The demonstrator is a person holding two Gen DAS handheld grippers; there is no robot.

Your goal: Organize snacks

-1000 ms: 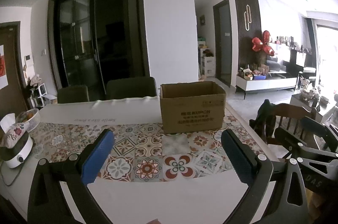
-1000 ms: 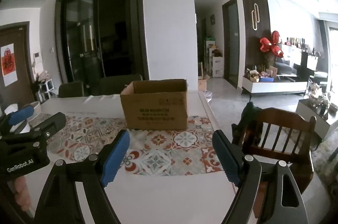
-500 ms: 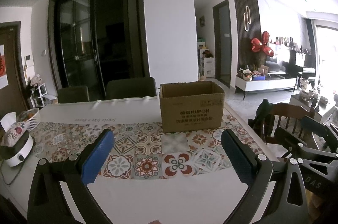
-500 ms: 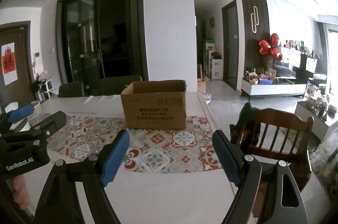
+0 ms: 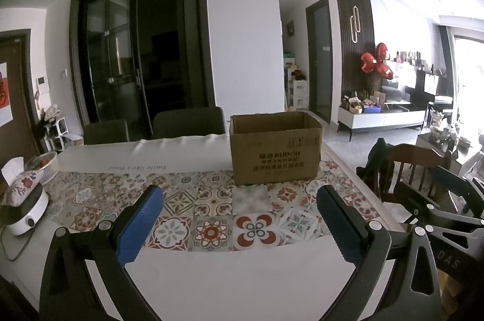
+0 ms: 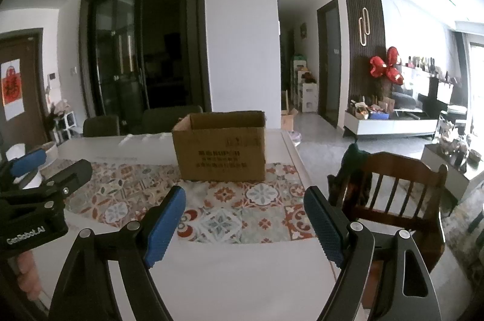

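The cardboard box (image 5: 275, 153) stands open-topped straight ahead of the left gripper (image 5: 239, 218), on the patterned tile-print cloth (image 5: 208, 212); its inside is hidden and its print blurred. The right gripper (image 6: 245, 215) faces it too. Both spread wide, ribbed blue pads (image 5: 137, 225) holding nothing.

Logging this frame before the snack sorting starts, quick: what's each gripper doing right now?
Left gripper: open, holding nothing, above the table.
Right gripper: open, holding nothing, pointed toward the cardboard box.
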